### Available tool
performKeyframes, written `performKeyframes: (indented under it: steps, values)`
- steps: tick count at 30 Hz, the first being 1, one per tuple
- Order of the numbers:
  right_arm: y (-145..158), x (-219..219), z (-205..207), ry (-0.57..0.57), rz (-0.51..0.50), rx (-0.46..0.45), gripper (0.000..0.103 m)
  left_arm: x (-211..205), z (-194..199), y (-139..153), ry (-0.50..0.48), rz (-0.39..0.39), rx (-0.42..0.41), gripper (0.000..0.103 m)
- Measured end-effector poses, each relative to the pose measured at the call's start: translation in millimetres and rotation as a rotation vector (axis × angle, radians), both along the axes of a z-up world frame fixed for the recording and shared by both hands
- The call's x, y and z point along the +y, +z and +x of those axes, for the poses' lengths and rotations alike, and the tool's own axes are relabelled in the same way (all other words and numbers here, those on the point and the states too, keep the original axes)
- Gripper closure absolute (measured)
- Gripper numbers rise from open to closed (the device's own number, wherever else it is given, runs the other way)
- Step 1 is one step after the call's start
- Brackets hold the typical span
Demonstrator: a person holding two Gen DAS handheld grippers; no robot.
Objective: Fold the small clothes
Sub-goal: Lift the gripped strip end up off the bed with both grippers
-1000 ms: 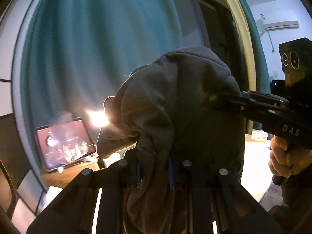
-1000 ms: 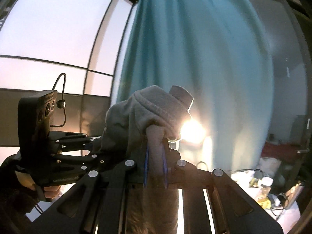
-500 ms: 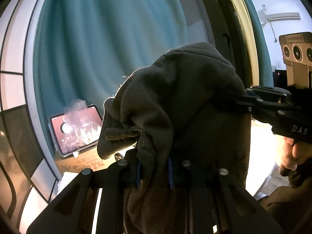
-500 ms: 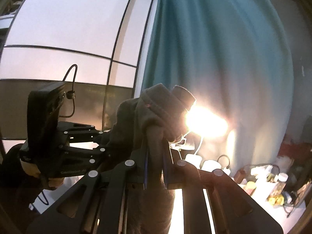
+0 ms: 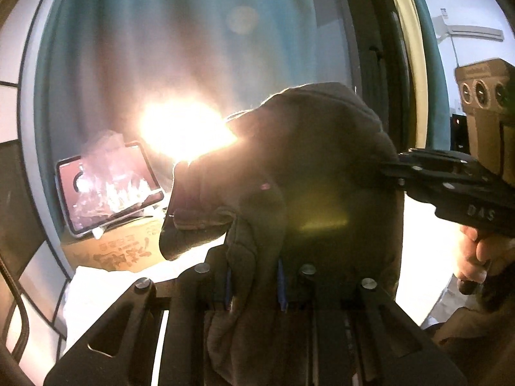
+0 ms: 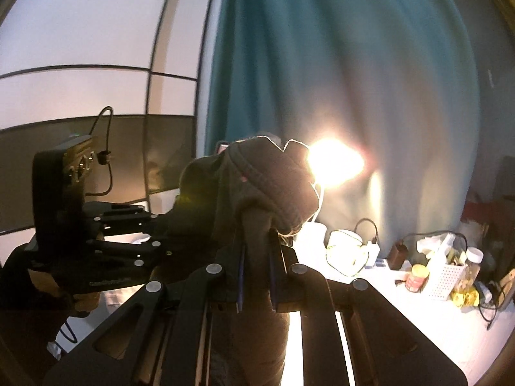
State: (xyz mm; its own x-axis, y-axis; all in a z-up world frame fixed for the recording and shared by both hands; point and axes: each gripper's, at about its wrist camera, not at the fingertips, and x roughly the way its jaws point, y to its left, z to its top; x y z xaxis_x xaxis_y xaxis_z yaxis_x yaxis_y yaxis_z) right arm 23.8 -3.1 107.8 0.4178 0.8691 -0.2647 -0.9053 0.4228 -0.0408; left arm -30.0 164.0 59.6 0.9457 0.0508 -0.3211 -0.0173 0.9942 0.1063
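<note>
Both views have swung toward the glaring lamp [image 6: 334, 164], left tongs [image 5: 254, 284] and right tongs [image 6: 256, 284] still clenching the dark garment [image 5: 305, 173].

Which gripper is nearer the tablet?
Left. The tablet stands ahead and left of the left gripper, which is shut on the garment. The right gripper grips the garment's opposite side, farther right, away from the tablet.

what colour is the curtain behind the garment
Teal curtain, clearest in the right wrist view.
</note>
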Motion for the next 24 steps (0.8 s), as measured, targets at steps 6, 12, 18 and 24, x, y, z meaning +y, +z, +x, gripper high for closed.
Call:
performKeyframes:
  steps: [6,12,18,24]
  values:
    - [-18.6,15.5,31.2,-0.021,-0.043,0.052,0.090,5.7,21.4,-16.2,0.009,-0.025,0.041,0.084]
    - [-37.0,32.7,58.9,-0.024,-0.078,0.097,0.090,11.3,41.1,-30.4,0.024,-0.050,0.093,0.084]
    - [-59.1,54.0,87.1,-0.013,-0.120,0.151,0.090,20.5,62.6,-48.1,0.056,-0.086,0.154,0.084]
    - [-83.1,71.6,118.4,-0.010,-0.147,0.218,0.090,23.4,79.0,-61.9,0.085,-0.081,0.208,0.084]
